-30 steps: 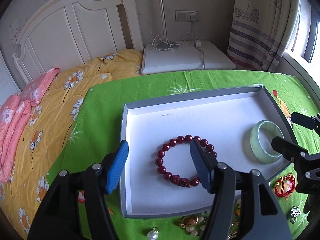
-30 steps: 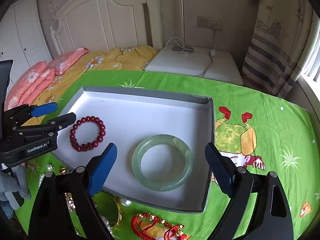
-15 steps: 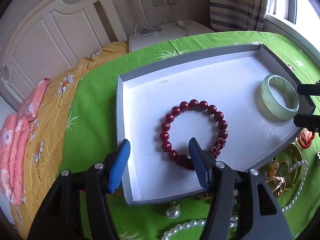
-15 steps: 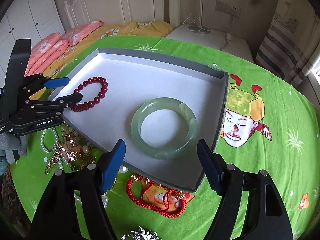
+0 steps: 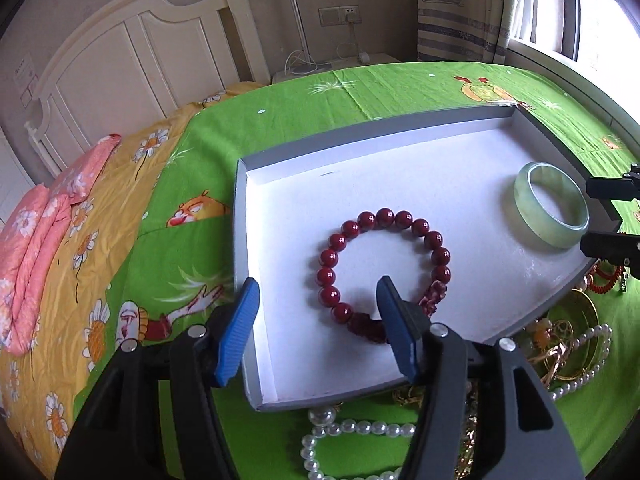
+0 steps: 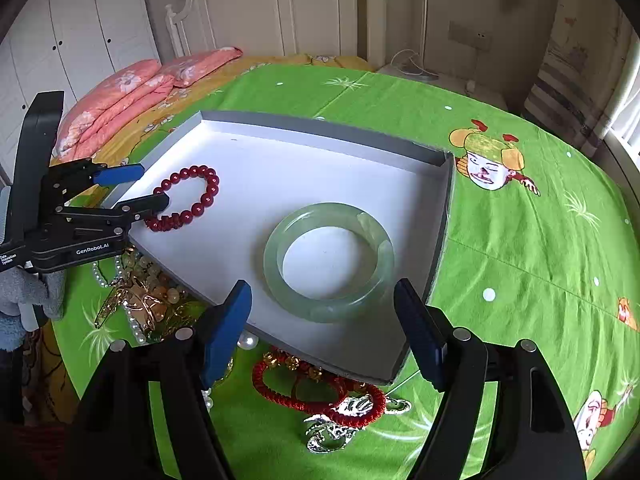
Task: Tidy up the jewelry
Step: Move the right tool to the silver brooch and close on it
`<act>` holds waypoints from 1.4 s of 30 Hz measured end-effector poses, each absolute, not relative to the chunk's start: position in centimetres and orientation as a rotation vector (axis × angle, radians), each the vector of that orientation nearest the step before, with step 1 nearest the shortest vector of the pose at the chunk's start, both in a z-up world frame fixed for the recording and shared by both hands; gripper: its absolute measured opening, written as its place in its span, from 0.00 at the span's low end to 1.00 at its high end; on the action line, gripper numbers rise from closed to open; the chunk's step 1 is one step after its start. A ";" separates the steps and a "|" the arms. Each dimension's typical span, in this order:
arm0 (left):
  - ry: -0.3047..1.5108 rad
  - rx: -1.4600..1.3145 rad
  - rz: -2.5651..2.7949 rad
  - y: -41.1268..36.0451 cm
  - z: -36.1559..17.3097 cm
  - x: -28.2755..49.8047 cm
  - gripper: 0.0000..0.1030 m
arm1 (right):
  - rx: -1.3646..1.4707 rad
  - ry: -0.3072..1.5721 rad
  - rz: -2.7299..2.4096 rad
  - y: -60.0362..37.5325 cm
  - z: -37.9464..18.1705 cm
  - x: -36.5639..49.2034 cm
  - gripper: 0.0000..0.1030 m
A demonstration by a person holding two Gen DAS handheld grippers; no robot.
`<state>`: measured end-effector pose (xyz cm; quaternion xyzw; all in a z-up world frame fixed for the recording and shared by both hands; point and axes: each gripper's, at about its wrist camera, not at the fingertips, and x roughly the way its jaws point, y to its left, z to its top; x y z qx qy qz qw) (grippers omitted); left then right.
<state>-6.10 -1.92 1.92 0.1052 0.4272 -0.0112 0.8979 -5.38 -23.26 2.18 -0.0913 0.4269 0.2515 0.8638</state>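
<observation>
A white tray with a grey rim (image 5: 239,236) lies on the green cloth. In it are a dark red bead bracelet (image 5: 362,218) and a pale green jade bangle (image 5: 554,232), apart from each other. My left gripper (image 5: 318,300) is open; its left finger hangs outside the tray's left wall, its right finger over the bracelet's near beads. My right gripper (image 6: 320,296) is open just above the bangle (image 6: 276,264) at the tray's near edge, and its pads are not on it. The right wrist view also shows the left gripper (image 6: 152,186) by the bracelet (image 6: 210,190).
Loose jewelry lies on the cloth in front of the tray: a pearl necklace (image 5: 360,428), gold pieces (image 5: 560,344), a red cord bracelet (image 6: 316,392) and a silver piece (image 6: 332,432). A bed with pink pillows (image 6: 120,92) is to the left.
The left gripper has shifted left across the tray, from around the bracelet to astride the tray's left wall. The right gripper's jaws have narrowed a little. The bracelet and bangle have not moved.
</observation>
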 end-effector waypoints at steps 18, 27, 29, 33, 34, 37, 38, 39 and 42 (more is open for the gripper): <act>0.714 0.049 -0.098 -1.5 3.0 -15.6 0.82 | -0.080 0.619 0.500 -26.7 4.0 -15.7 0.83; 0.627 0.006 -0.179 -1.7 3.4 -23.8 0.92 | -0.039 0.598 0.450 -30.9 1.9 -19.1 0.83; 0.658 0.064 -0.203 -2.9 2.2 -24.8 0.92 | -0.038 0.594 0.460 -31.1 1.4 -19.8 0.83; 0.692 0.096 -0.251 -4.7 0.2 -25.6 0.88 | -0.058 0.625 0.461 -30.5 0.7 -19.9 0.80; 0.697 0.096 -0.256 -4.9 -0.2 -25.5 0.84 | -0.054 0.627 0.465 -30.4 0.6 -19.9 0.80; 0.688 0.119 -0.245 -5.4 -0.5 -25.4 0.81 | -0.050 0.627 0.461 -30.3 0.5 -19.8 0.80; 0.685 0.114 -0.250 -5.3 -0.5 -25.2 0.79 | -0.048 0.629 0.461 -30.4 0.4 -19.8 0.80; 0.684 0.107 -0.253 -5.2 -0.4 -25.1 0.74 | -0.046 0.631 0.460 -30.4 0.3 -19.8 0.80; 0.682 0.114 -0.249 -5.2 -0.4 -24.9 0.66 | -0.051 0.646 0.454 -30.4 -0.1 -19.6 0.79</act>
